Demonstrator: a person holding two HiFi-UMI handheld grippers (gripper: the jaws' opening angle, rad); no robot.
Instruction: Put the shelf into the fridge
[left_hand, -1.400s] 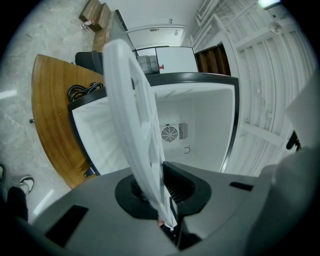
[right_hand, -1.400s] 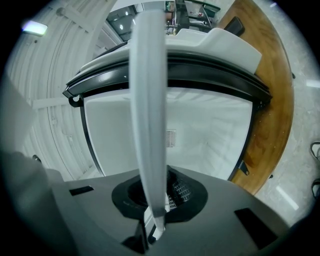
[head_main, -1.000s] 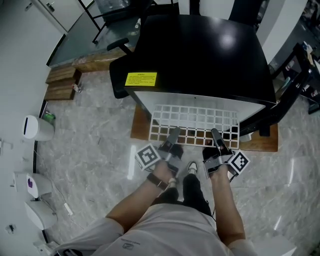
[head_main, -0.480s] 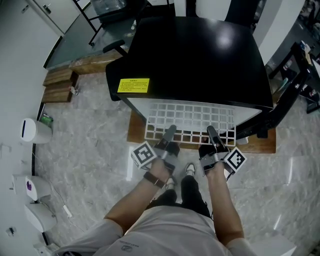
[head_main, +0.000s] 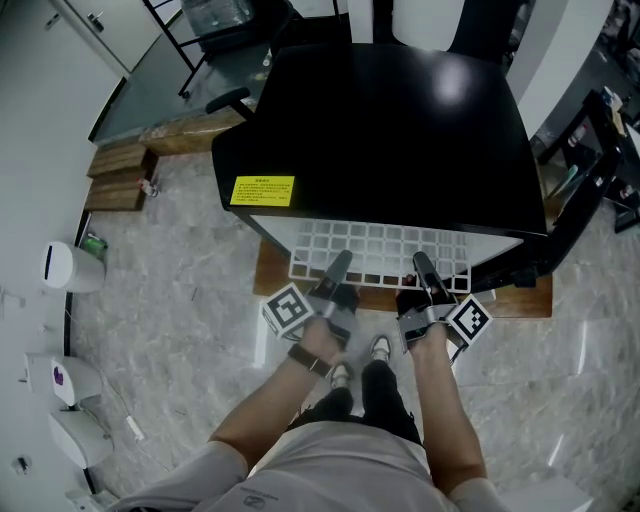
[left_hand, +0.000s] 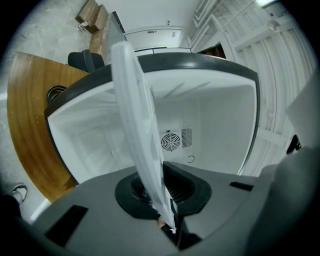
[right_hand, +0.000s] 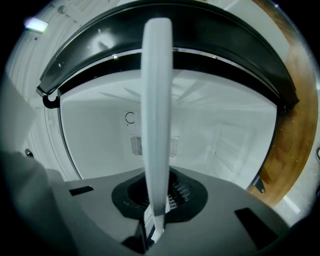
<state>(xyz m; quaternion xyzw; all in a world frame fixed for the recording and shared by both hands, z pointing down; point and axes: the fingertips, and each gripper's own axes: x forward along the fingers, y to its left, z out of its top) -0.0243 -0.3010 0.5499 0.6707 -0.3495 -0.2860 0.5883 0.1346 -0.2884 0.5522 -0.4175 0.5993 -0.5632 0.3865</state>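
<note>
A white wire-grid shelf sticks out of the front of a black-topped fridge, with most of it under the fridge's top. My left gripper is shut on the shelf's near edge at the left, and my right gripper is shut on that edge at the right. In the left gripper view the shelf runs edge-on from the jaws into the white fridge interior. The right gripper view shows the same shelf edge-on, with the interior's back wall behind it.
The fridge stands on a wooden board on a marble floor. Its open door hangs at the right. Wooden blocks and a black chair base lie at the left. White bins stand along the left wall.
Both grippers moved forward with the shelf. Less of the grid shows outside the fridge than a second ago.
</note>
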